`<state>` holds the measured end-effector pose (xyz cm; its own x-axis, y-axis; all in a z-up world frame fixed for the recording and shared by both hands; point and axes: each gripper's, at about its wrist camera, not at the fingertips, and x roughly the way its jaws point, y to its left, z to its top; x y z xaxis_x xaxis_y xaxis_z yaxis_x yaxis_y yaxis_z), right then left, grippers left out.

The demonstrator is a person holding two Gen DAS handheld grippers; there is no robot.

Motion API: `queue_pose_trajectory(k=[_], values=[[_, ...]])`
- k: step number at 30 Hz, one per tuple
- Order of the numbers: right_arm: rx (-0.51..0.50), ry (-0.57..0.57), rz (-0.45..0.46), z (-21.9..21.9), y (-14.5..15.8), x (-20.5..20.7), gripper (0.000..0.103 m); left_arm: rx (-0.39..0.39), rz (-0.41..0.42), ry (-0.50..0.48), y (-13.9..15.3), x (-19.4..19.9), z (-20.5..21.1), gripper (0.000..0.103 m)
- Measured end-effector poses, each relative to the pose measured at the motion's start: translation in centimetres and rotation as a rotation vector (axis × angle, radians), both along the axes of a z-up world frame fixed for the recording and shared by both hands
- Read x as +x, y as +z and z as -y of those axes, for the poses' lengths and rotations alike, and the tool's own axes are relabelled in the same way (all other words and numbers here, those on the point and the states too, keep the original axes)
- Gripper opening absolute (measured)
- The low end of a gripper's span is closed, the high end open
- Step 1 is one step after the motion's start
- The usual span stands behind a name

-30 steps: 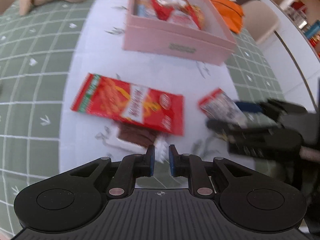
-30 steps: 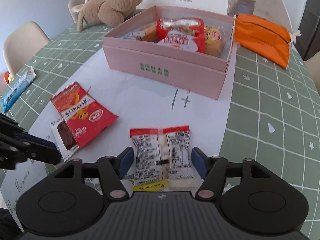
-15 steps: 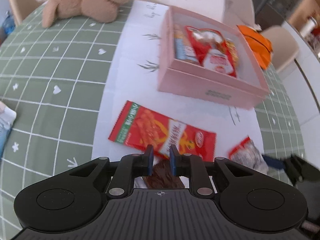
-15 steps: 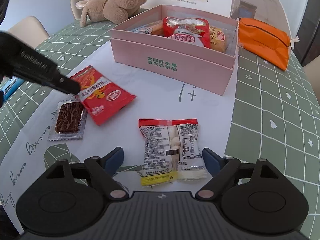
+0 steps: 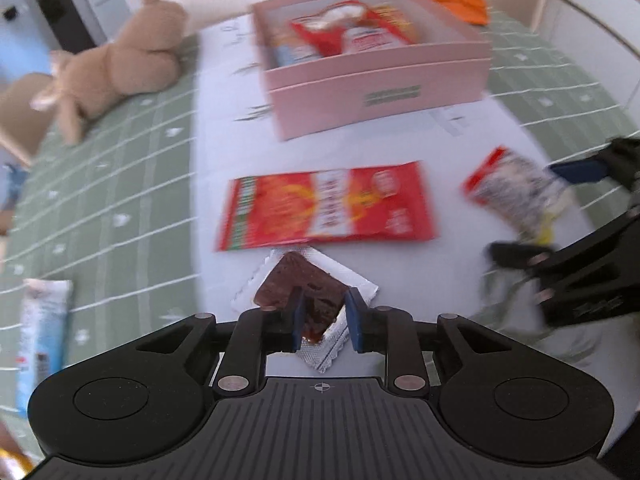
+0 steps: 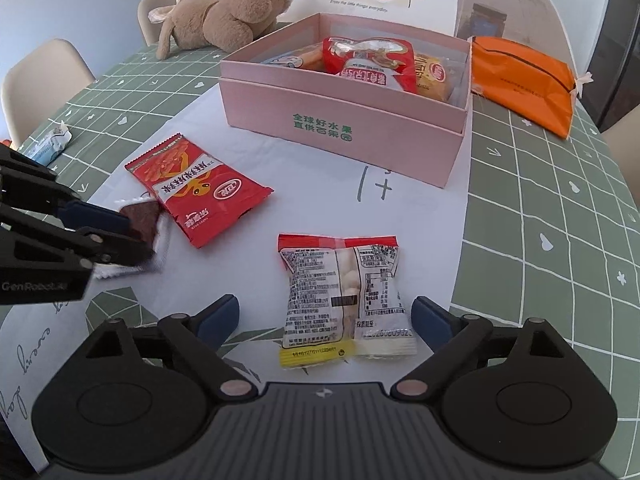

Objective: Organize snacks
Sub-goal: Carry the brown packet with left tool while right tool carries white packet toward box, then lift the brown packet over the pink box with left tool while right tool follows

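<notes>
A pink box (image 6: 352, 128) (image 5: 380, 92) holds several snack packs. A red snack bag (image 6: 196, 188) (image 5: 324, 206) lies flat in front of it. A brown bar in a clear silver wrapper (image 5: 308, 300) (image 6: 142, 220) lies beside the bag. My left gripper (image 5: 323, 322) (image 6: 116, 232) is slightly open, its fingers either side of the bar's near corner. A white and red snack pack (image 6: 344, 300) (image 5: 516, 192) lies between the wide open fingers of my right gripper (image 6: 326, 312).
A plush rabbit (image 6: 224, 16) (image 5: 112, 72) lies at the back left. An orange pouch (image 6: 524, 80) sits right of the box. A blue and white wrapped bar (image 5: 40, 340) (image 6: 48, 144) lies at the left. Chairs stand around the table's edge.
My left gripper has swung around and come down over the brown bar, and its jaws have parted a little. My right gripper has pulled back slightly and stayed open over the white pack.
</notes>
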<state>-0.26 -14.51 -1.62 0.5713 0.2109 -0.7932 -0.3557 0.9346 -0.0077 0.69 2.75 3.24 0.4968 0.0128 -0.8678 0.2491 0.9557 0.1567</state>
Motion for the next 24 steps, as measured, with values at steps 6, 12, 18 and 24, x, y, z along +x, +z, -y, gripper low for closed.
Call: queue_pose_trajectory(k=[6, 12, 18, 24], values=[[0.007, -0.002, 0.017, 0.1, -0.2, -0.3, 0.095, -0.155, -0.004, 0.184, 1.2, 0.7, -4.1, 0.027], [0.013, -0.002, 0.031, 0.3, -0.3, -0.5, 0.097, -0.203, -0.027, 0.328, 0.9, 2.0, -4.8, 0.028], [0.015, -0.004, 0.037, 0.2, -0.4, -0.6, 0.098, -0.209, -0.046, 0.243, 0.7, 2.5, -3.2, 0.056], [0.02, -0.007, 0.047, 0.3, -0.4, -0.8, 0.1, -0.233, -0.054, 0.372, 0.3, 1.8, -5.2, 0.056]])
